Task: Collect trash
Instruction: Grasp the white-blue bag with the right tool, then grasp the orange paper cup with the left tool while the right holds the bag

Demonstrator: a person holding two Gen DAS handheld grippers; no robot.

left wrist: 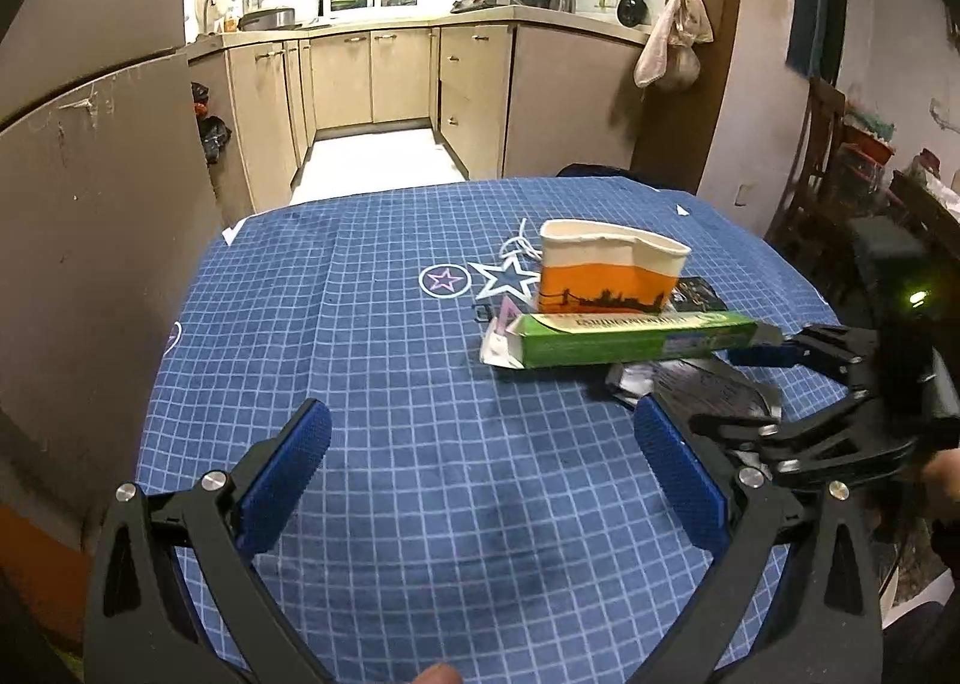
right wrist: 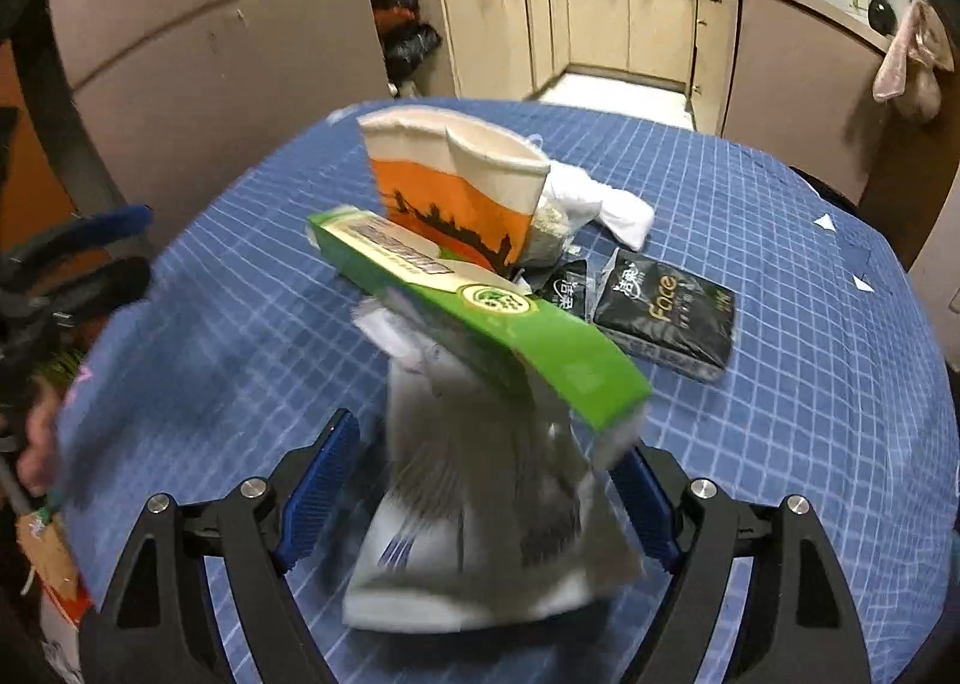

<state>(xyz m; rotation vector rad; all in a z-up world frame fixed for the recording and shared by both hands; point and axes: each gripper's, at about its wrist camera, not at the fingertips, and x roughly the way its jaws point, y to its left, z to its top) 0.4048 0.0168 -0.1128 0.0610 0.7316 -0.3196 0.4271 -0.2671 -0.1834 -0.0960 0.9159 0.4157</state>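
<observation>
trash piled on the blue-checked counter (left wrist: pixel 384 360): the right gripper (right wrist: pixel 480 495), fingers wide around a silver wrapper (right wrist: pixel 486 510) under the green box (right wrist: pixel 480 318), should close low; left gripper (left wrist: pixel 480 480) gapes empty.

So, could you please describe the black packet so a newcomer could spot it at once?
Start at the blue checked tablecloth. Right of the orange paper cup and long green box lies the black packet, flat, the only one with "Face" printed on it.
</observation>
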